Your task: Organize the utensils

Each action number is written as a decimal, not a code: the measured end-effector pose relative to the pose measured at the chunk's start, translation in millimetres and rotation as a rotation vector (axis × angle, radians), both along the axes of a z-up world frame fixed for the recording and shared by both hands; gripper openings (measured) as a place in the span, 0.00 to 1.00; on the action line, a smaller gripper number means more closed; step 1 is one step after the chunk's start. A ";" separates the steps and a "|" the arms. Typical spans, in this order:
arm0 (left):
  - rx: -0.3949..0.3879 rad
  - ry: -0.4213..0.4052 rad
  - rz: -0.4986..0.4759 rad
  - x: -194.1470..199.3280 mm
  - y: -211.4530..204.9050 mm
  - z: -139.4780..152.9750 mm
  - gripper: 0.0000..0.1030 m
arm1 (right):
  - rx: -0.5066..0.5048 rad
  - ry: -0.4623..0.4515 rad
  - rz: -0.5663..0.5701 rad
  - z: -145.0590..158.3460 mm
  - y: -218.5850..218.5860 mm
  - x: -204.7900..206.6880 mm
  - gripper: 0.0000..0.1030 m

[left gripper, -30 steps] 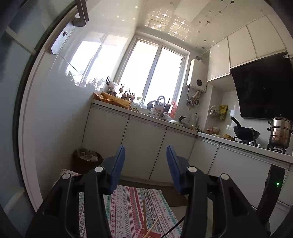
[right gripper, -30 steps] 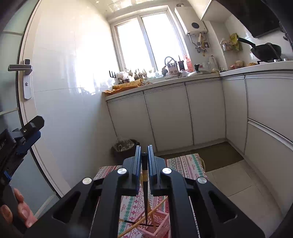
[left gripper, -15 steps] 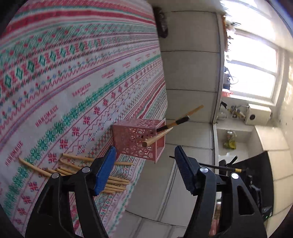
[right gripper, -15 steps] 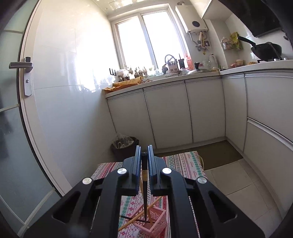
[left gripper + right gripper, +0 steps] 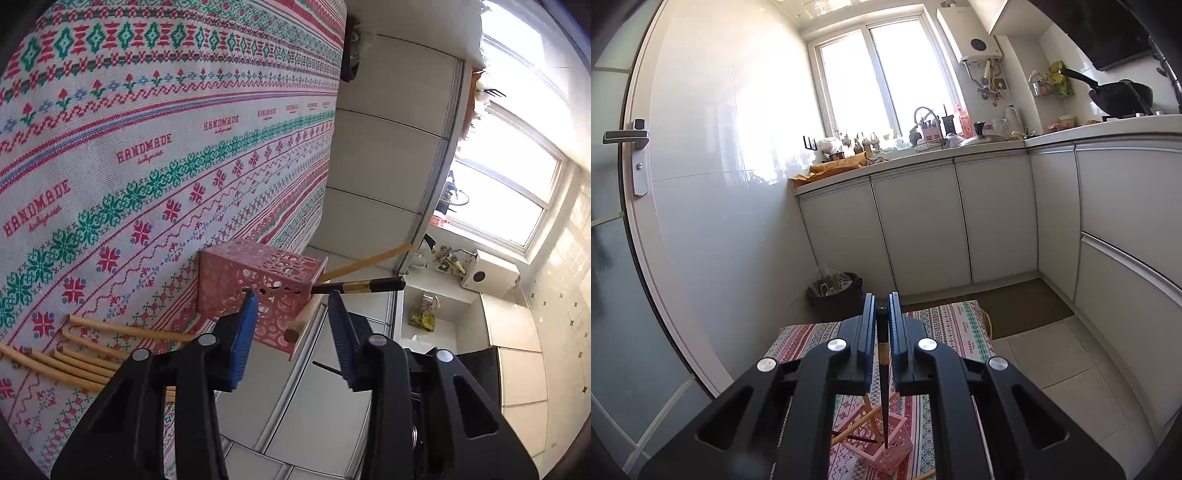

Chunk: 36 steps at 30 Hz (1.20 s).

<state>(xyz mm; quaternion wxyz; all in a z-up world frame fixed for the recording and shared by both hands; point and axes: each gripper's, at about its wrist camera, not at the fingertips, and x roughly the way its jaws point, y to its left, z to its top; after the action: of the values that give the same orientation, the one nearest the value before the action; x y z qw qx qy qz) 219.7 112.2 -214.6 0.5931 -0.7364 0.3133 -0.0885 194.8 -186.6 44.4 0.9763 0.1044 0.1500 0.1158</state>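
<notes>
Chopsticks (image 5: pixel 85 363) loose on cloth (about six), one pink holder (image 5: pixel 266 291)

left gripper (image 5: pixel 291 325): black angular plastic arms | blue ribbed pads | round silver screw heads on each arm || right gripper (image 5: pixel 882 325): same black frame | dark blue ribbed pads | four silver screw heads

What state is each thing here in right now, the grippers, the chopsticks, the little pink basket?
Left hand-held gripper: open, jaws just been closing, nothing gripped.
Right hand-held gripper: shut on dark chopstick, tip down over the basket.
Pink basket: upright on cloth, chopsticks leaning inside.
Loose chopsticks: lying flat on patterned cloth.
</notes>
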 end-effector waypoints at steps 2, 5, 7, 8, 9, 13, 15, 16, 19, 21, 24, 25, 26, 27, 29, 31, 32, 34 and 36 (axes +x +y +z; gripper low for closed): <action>-0.002 0.001 -0.013 5.9 0.9 0.7 0.28 | 0.002 0.005 0.000 -1.2 0.4 1.2 0.07; -0.008 0.009 -0.023 8.3 0.6 -1.3 0.28 | -0.001 0.009 0.001 -2.4 2.5 1.7 0.07; 0.004 0.001 -0.029 5.7 0.5 -0.2 0.28 | -0.006 0.009 0.004 -2.7 4.1 1.4 0.07; 0.009 -0.008 -0.035 6.5 0.3 1.9 0.28 | -0.009 0.009 0.004 -2.9 4.8 1.1 0.07; 0.016 -0.017 -0.040 9.5 0.0 4.0 0.24 | -0.011 0.010 0.004 -2.9 5.0 1.7 0.07; 0.040 -0.032 -0.069 14.1 -3.6 9.4 0.12 | -0.012 0.016 0.002 -4.8 4.3 2.4 0.07; 0.047 -0.035 -0.077 15.6 -4.2 9.5 0.11 | -0.010 0.019 0.000 -5.6 2.9 2.7 0.07; 0.048 -0.035 -0.076 15.7 -3.9 9.4 0.11 | -0.009 0.020 -0.001 -5.8 2.3 2.8 0.07; 0.073 -0.069 -0.083 14.9 -3.6 15.0 0.09 | -0.005 0.020 -0.004 -5.3 0.5 2.6 0.07; 0.086 -0.098 -0.093 15.3 -4.1 20.8 0.07 | 0.000 0.018 -0.007 -4.4 -0.4 3.1 0.07; 0.116 -0.133 -0.113 13.5 -5.2 30.0 0.06 | 0.009 0.014 -0.010 -3.0 -2.4 2.6 0.07; 0.130 -0.142 -0.122 12.4 -5.9 33.4 0.06 | 0.010 0.013 -0.010 -2.6 -2.8 2.2 0.07; 0.147 -0.154 -0.130 11.3 -6.0 37.4 0.06 | 0.012 0.012 -0.011 -2.2 -3.4 1.9 0.07; 0.164 -0.166 -0.138 9.6 -6.0 41.7 0.06 | 0.014 0.011 -0.012 -1.9 -3.9 1.6 0.07; 0.205 -0.195 -0.153 6.9 -4.8 53.7 0.06 | 0.020 0.008 -0.013 -0.9 -5.3 0.2 0.07; 0.255 -0.229 -0.168 3.7 -2.8 69.2 0.06 | 0.029 0.003 -0.015 0.8 -7.6 -2.4 0.07; 0.287 -0.247 -0.178 2.0 -1.9 78.6 0.06 | 0.032 0.000 -0.015 1.5 -8.8 -3.8 0.07; 0.340 -0.284 -0.197 -2.4 -0.5 96.6 0.06 | 0.039 -0.007 -0.018 4.3 -11.9 -6.1 0.07; 0.408 -0.312 -0.231 -7.8 0.2 116.6 0.06 | 0.046 -0.012 -0.022 7.7 -16.1 -8.9 0.07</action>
<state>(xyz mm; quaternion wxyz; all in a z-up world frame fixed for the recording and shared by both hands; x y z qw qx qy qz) 211.9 112.3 -98.0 0.7562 -0.5386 0.3113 -0.2028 185.9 -202.7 52.1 0.9757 0.1280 0.1403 0.1092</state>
